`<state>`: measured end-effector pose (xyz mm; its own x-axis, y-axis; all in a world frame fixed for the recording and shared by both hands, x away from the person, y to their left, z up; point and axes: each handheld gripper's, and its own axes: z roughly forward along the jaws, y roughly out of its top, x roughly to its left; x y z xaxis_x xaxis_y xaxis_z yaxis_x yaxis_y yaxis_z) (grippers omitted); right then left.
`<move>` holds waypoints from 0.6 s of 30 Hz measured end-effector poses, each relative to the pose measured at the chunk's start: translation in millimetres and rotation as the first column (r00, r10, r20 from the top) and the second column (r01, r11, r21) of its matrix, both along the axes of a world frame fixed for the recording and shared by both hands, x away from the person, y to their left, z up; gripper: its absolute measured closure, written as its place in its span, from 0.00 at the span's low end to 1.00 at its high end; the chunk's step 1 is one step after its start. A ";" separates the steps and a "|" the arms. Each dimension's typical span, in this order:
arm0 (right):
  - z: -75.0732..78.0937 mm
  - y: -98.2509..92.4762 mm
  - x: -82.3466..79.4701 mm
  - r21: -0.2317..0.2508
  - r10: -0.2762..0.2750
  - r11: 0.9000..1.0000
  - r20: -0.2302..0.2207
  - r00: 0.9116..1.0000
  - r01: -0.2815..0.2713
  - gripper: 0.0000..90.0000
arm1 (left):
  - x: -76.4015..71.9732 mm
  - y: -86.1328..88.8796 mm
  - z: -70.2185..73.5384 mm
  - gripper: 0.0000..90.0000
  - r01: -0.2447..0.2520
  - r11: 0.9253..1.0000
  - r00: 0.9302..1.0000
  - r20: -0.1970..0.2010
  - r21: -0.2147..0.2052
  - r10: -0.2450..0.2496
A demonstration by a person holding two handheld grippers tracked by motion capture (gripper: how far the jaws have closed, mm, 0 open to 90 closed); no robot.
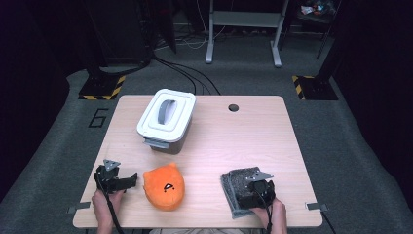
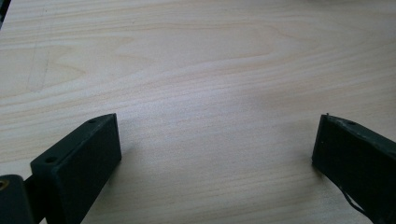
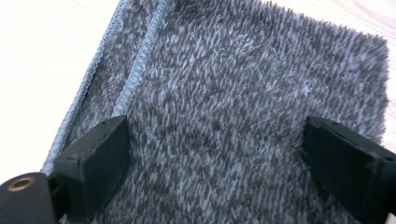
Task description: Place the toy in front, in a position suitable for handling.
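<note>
A folded grey fuzzy cloth (image 1: 237, 181) with a stitched hem lies near the table's front right. My right gripper (image 1: 255, 189) hangs directly over it, pointing down. In the right gripper view its jaws (image 3: 215, 144) stand wide apart just above the pile of the cloth (image 3: 243, 84), and nothing is pinched between them. An orange plush toy (image 1: 165, 187) lies at the front centre-left. My left gripper (image 1: 127, 179) rests to the left of the plush and is open, with bare wood between its jaws (image 2: 217, 140).
A white lidded container (image 1: 165, 119) with a grey handle stands at the back left of the wooden table (image 1: 243, 136). A small round hole (image 1: 233, 107) sits near the table's far edge. Cables and stand legs lie on the floor behind.
</note>
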<state>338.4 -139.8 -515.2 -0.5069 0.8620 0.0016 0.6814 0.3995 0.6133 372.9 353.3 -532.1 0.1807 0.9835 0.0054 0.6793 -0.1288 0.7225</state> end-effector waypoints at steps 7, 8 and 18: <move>1.9 -3.1 -1.5 0.009 0.004 1.000 0.001 1.000 -0.004 0.21 | 0.0 -0.1 -0.1 0.01 -0.001 1.000 1.000 0.003 0.001 0.001; 2.2 -3.7 -1.5 0.009 0.003 1.000 0.003 1.000 -0.003 0.22 | 0.0 -0.1 -0.1 0.01 -0.001 1.000 1.000 0.003 0.002 0.001; 3.2 -12.5 -3.8 0.031 -0.036 0.999 0.048 0.998 0.034 0.51 | -0.3 0.0 0.4 0.01 0.001 1.000 1.000 -0.004 0.003 -0.001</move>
<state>334.5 -152.3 -512.0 -0.4764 0.8792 0.0047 0.6641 0.3564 0.6573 372.6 353.3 -531.7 0.1820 0.9833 0.0072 0.6822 -0.1316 0.7193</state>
